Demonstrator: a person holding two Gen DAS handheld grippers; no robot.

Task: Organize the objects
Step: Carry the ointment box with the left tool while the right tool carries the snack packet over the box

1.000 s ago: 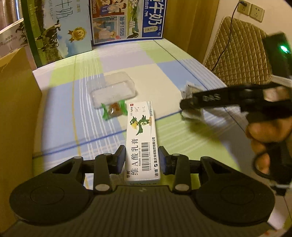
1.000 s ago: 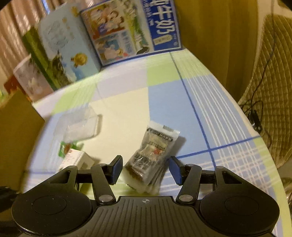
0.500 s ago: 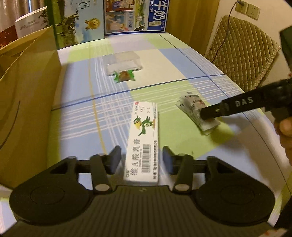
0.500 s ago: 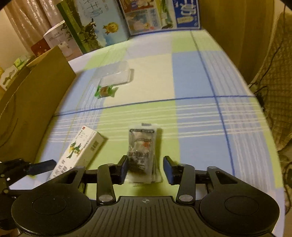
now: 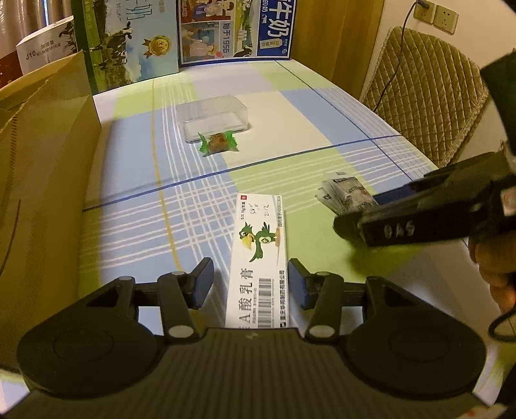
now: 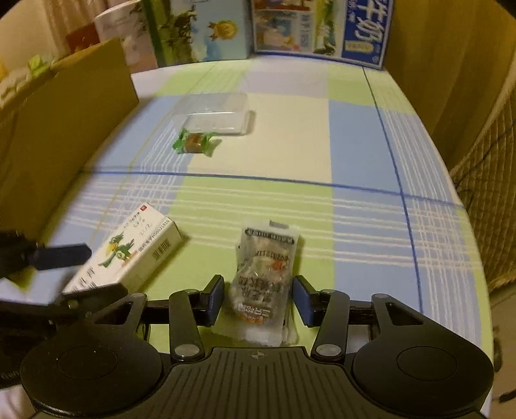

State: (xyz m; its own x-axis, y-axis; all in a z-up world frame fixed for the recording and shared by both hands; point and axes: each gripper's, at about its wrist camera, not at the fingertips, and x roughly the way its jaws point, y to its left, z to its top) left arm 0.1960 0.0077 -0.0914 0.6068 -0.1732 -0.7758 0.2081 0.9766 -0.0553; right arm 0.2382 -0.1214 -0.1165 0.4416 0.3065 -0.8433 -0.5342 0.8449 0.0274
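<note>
I see a white carton (image 5: 261,258) flat near left, clear packets (image 6: 264,280) right; wrapped candy (image 5: 218,143) touching a transparent case (image 5: 213,117) farther back.

Quilted chair (image 5: 432,96), wall sockets (image 5: 435,16)

Ointment box (image 5: 260,261) left of sachet (image 5: 346,196); candy (image 5: 218,142) before clear container (image 5: 213,117).

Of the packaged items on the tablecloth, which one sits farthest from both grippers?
The small green-wrapped candy, lying against the clear plastic box; the white parrot carton and clear snack packet lie between grippers.
</note>
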